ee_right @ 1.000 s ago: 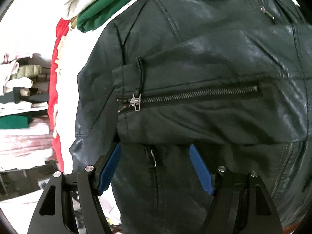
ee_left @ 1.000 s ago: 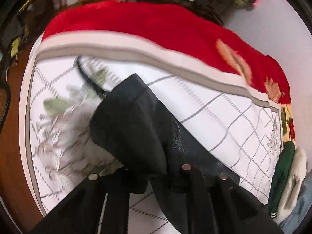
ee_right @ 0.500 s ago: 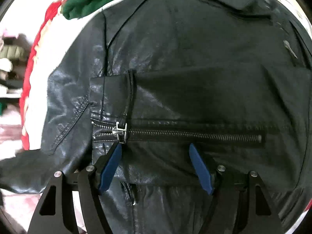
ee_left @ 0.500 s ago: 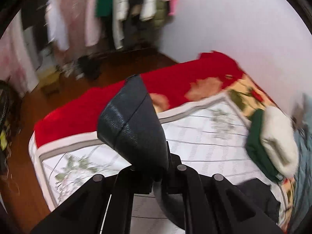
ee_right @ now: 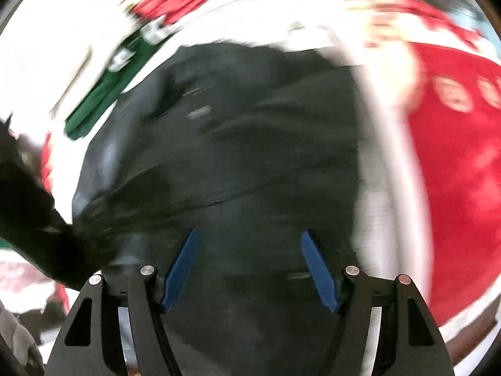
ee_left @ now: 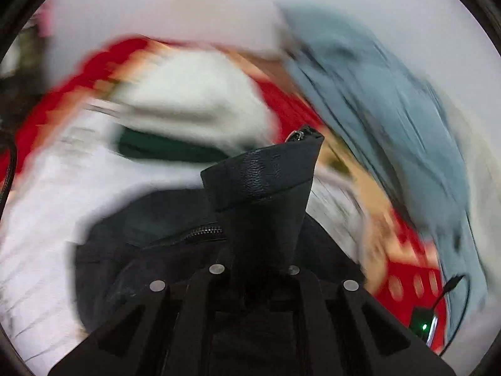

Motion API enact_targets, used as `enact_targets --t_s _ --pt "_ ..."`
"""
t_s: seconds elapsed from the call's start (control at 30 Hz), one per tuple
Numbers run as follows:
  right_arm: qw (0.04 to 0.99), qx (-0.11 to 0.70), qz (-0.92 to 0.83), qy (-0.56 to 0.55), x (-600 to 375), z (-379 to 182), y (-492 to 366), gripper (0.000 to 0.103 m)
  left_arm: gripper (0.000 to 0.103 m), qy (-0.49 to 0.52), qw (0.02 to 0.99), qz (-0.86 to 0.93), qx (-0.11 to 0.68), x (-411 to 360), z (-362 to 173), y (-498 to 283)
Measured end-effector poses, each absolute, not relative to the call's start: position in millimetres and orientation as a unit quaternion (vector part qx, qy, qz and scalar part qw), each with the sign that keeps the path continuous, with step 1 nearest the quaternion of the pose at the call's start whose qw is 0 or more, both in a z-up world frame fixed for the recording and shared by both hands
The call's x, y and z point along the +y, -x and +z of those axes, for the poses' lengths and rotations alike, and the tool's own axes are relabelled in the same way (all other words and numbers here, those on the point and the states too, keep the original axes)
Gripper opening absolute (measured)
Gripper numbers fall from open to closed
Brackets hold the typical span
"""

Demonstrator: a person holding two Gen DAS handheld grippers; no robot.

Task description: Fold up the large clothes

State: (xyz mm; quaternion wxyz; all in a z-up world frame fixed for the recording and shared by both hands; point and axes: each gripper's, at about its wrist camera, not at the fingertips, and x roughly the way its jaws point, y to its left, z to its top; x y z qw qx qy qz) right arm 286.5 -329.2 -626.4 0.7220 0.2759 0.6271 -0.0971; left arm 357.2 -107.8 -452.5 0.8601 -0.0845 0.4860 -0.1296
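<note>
Swinging across the bed, the left gripper (ee_left: 255, 269) is clamped on the cuffed end of a black leather jacket sleeve (ee_left: 263, 181), which stands up from between its jaws with a small metal zip pull at its tip. A second ago this view looked along the checked white bedspread (ee_left: 47, 219) towards the red blanket edge; now it faces the pile of cream and green folded clothes (ee_left: 188, 106) and a grey-blue quilt (ee_left: 391, 119), all smeared by motion. The black leather jacket (ee_left: 150, 225) lies below on the bed, a zip showing.

From the right wrist, the right gripper (ee_right: 250, 269) hangs over the jacket's body (ee_right: 238, 144) with its blue pads apart and nothing between them; its jaws have just been closing a little. The zipped pocket seen sharply earlier is now blurred and lies further off.

Judging by this, the sleeve is being carried over the jacket's body, so the first inward fold is underway, not yet laid.
</note>
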Motion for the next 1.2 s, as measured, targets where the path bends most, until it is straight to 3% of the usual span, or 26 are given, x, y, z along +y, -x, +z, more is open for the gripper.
enact_targets --t_s 0.2,0.3,0.33,0.37,0.4,0.43,0.6,0.73,0.87,0.97,1.17,1.2 --pt "0.688 0.625 -0.147 -0.337 -411.8 -654.8 -234.5 0.071 0.006 -0.008 0.807 -0.188 0.561 -212.6 -529.5 -341.3" --pt "0.684 0.628 -0.15 -0.34 -424.3 -662.3 -222.4 0.071 0.015 -0.025 0.799 -0.19 0.57 -223.4 -543.7 -339.5" --pt "0.683 0.628 -0.147 -0.342 -428.1 -664.0 -218.6 0.071 0.037 -0.021 0.796 -0.195 0.573 -223.7 -543.8 -339.3" --pt "0.682 0.628 -0.145 -0.344 -431.1 -664.7 -217.4 0.071 0.082 -0.017 0.794 -0.198 0.575 -222.8 -542.2 -340.8" --pt "0.681 0.629 -0.142 -0.348 -434.6 -665.9 -216.5 0.071 0.098 -0.01 0.794 -0.198 0.575 -219.3 -539.1 -344.7" --pt "0.68 0.628 -0.14 -0.351 -436.7 -665.5 -216.3 0.071 0.102 -0.003 0.796 -0.199 0.571 -213.8 -534.5 -346.7" --pt "0.684 0.614 -0.134 -0.369 -436.8 -650.7 -226.6 0.071 0.102 0.017 0.807 -0.152 0.57 -165.4 -516.3 -352.1" --pt "0.689 0.601 -0.107 -0.389 -438.2 -633.6 -250.5 0.071 0.102 -0.016 0.829 -0.003 0.559 -79.8 -512.3 -349.8" --pt "0.696 0.608 -0.066 -0.377 -411.7 -628.8 -290.2 0.071 0.102 -0.067 0.797 0.141 0.584 -3.6 -566.0 -359.3" --pt "0.683 0.652 -0.087 -0.318 -389.7 -656.5 -317.6 0.071 0.103 -0.123 0.763 0.197 0.603 20.6 -612.7 -366.0" --pt "0.649 0.671 -0.098 -0.346 -392.9 -699.0 -315.3 0.07 0.103 -0.149 0.774 0.185 0.586 11.0 -621.5 -364.3" --pt "0.645 0.666 -0.095 -0.362 -394.4 -702.9 -314.7 0.061 0.103 -0.131 0.776 0.182 0.589 15.1 -622.0 -363.4"
